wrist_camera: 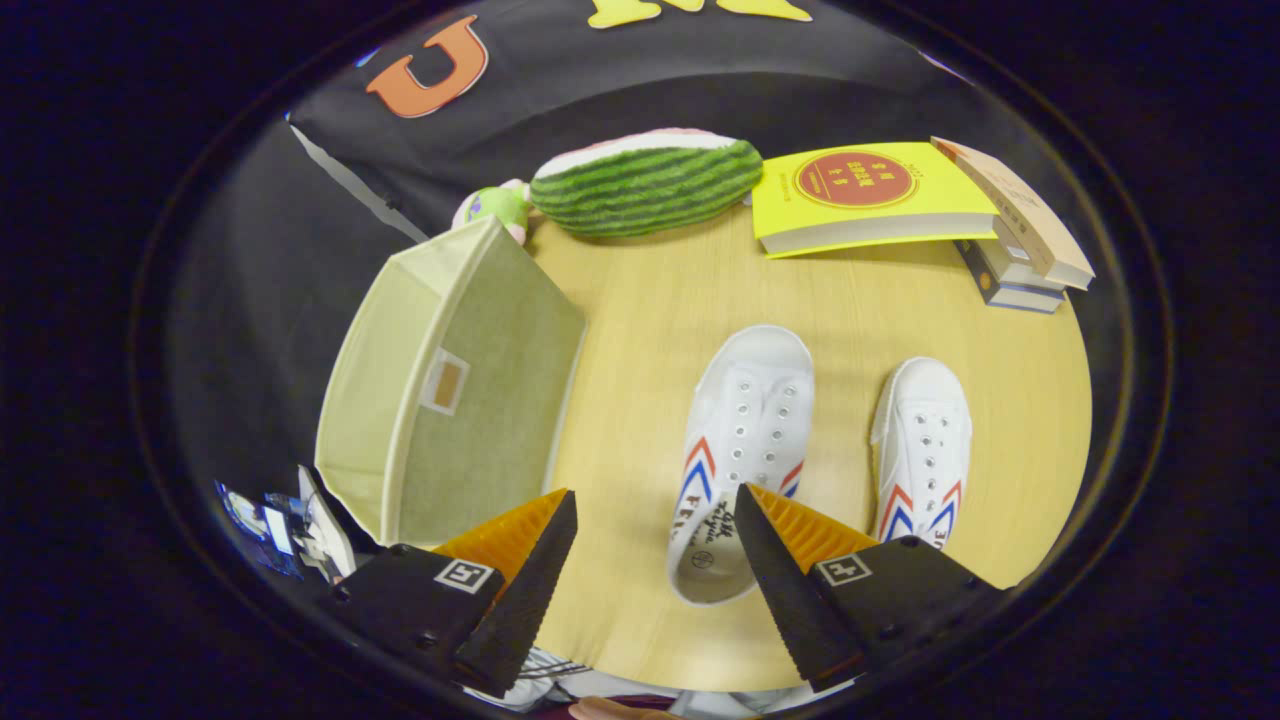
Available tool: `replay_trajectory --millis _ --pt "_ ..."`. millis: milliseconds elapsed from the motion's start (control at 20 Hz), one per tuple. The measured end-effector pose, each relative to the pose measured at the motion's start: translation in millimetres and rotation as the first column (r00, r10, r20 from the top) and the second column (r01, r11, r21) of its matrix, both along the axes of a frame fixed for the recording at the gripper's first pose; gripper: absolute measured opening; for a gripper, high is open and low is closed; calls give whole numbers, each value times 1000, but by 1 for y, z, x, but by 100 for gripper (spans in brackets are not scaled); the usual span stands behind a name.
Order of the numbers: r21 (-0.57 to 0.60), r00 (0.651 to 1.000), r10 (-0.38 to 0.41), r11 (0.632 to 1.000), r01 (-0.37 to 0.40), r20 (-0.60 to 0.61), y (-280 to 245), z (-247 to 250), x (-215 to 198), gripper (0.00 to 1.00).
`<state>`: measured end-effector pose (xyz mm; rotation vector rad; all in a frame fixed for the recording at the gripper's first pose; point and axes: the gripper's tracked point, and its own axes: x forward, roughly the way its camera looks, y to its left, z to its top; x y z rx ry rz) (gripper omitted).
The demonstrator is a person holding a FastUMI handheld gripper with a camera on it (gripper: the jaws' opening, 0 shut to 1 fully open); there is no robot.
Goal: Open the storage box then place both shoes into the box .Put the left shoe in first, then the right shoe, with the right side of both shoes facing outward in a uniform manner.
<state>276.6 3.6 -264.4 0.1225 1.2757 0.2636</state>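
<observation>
Gripper (655,510) fingers spread apart, empty, above table's near edge. Fabric storage box (455,385) at left edge, apparently open. Left shoe (740,450) just ahead: grip heel collar squarely.

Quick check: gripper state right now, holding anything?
Gripper: open, holding nothing; its fingers are spread over the table above the heel of the nearer white shoe.
</observation>
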Motion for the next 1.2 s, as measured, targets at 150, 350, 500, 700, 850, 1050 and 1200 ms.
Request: replay_trajectory --millis 150,350,500,700,850,1050,1200 --pt "-29 999 -23 999 22 -34 -21 -13 -6 100" --pt "-26 982 -88 996 84 -168 -38 -39 -18 90" --pt "-36 974 -128 992 123 -187 -49 -58 -13 81" --pt "13 962 -177 983 184 -206 -41 -82 -5 53" --pt "81 955 -219 968 239 -201 -37 -84 0 29" --pt "211 947 -236 936 282 -217 -30 -63 0 6" --pt "197 957 -225 945 259 -181 -28 -43 -3 6"
